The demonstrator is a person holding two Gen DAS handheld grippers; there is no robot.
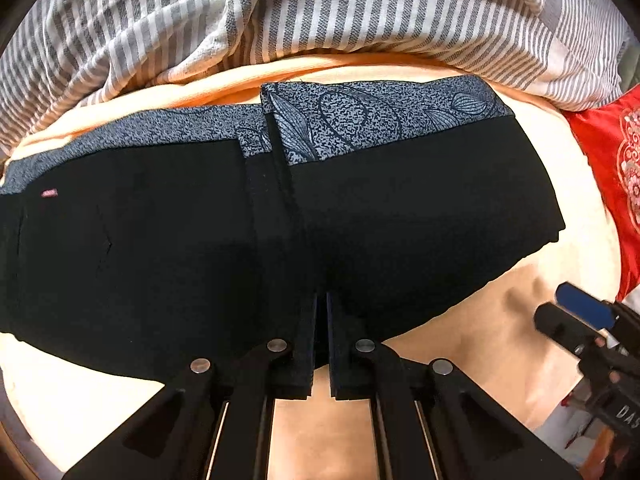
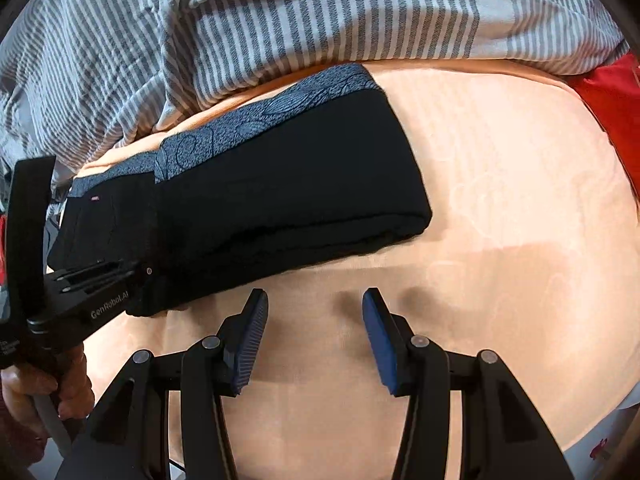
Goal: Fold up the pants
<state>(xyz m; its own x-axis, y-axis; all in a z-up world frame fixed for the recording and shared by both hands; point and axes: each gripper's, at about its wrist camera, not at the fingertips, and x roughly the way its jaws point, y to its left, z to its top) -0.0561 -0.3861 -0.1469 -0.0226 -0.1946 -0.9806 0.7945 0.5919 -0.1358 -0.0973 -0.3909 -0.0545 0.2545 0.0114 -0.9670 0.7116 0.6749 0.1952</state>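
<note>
Black pants (image 1: 160, 260) with a grey-blue patterned band (image 1: 380, 116) lie folded in a long strip on the orange bed sheet (image 2: 500, 200). My left gripper (image 1: 322, 304) points down at the near edge of the strip, shut on a pinch of the black cloth. In the right wrist view the pants (image 2: 280, 184) run from left to centre, and the left gripper (image 2: 140, 280) bites their near left edge. My right gripper (image 2: 316, 294) hovers open over bare sheet just in front of the pants, with nothing between its blue pads (image 2: 252, 336). It also shows at the right edge (image 1: 580, 320).
A grey-and-white striped blanket (image 2: 320, 12) is bunched along the far side, close behind the pants. A red embroidered cushion (image 1: 612, 160) lies at the far right. A hand (image 2: 60, 392) grips the left tool's handle. Bare orange sheet stretches to the right of the pants.
</note>
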